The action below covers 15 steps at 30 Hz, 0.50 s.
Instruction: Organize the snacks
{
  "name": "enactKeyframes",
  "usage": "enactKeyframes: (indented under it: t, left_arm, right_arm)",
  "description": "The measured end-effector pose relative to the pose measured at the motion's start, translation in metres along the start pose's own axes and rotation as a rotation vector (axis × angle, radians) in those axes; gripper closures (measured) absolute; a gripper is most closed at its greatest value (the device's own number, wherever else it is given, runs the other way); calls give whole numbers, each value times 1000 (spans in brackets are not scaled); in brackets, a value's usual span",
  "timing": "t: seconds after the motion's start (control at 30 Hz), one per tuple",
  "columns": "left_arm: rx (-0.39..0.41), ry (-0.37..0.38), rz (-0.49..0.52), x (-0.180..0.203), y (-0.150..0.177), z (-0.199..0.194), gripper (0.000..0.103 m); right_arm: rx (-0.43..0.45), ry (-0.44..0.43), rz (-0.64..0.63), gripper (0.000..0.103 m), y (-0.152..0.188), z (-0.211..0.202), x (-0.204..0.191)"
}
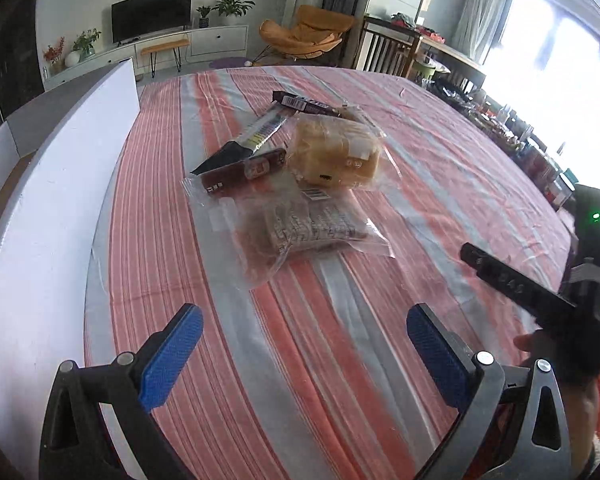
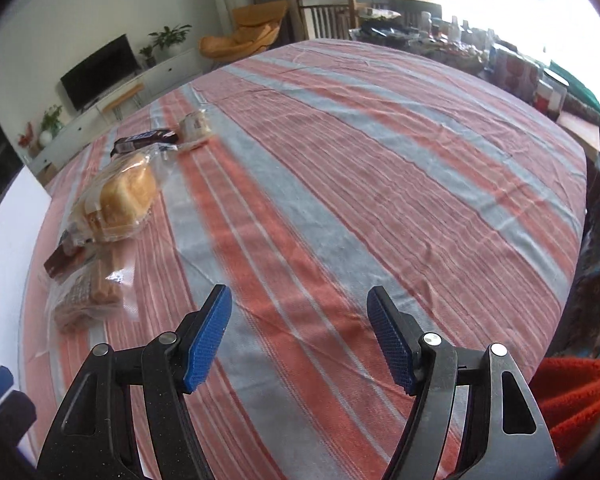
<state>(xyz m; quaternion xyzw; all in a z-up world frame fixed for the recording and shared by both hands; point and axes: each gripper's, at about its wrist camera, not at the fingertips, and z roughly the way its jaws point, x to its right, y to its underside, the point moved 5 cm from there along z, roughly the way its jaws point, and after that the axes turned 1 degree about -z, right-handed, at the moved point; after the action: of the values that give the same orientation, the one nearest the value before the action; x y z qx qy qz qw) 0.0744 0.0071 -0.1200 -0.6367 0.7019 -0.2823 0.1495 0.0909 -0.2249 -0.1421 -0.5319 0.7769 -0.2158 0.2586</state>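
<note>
A pile of snacks lies on the striped tablecloth point(image 1: 340, 360). Nearest is a clear pack of brown biscuits point(image 1: 300, 232), also in the right wrist view point(image 2: 88, 296). Behind it are a bagged bread loaf point(image 1: 336, 152) point(image 2: 120, 196), a dark red bar point(image 1: 244, 172), a long striped packet point(image 1: 260, 128) and a dark chocolate bar point(image 1: 304, 104) point(image 2: 148, 140). A small wrapped snack point(image 2: 196, 124) lies farther back. My left gripper point(image 1: 304, 336) is open and empty, short of the pile. My right gripper point(image 2: 300, 320) is open and empty, right of the pile.
A white board or box wall point(image 1: 60, 220) stands along the table's left edge. The right gripper's body point(image 1: 540, 300) shows at the right of the left wrist view. A cluttered side table point(image 2: 520, 72) lies beyond the far right edge. Red fabric point(image 2: 580, 392) is at lower right.
</note>
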Motion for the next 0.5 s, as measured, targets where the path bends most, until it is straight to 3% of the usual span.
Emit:
enactKeyframes:
  t: [0.2,0.37,0.5]
  left_arm:
    - [-16,-88,21,-20,7,28,2]
    - [-51,-106,7,-34,17,42,2]
    - [-24,-126,44,-33,20,42,2]
  right_arm:
    - [-7,44,-61,24,4,4,-9]
    - [-11,77,-100,21,7,7,-13]
    - [-14,101,-126,19,8,9,-15]
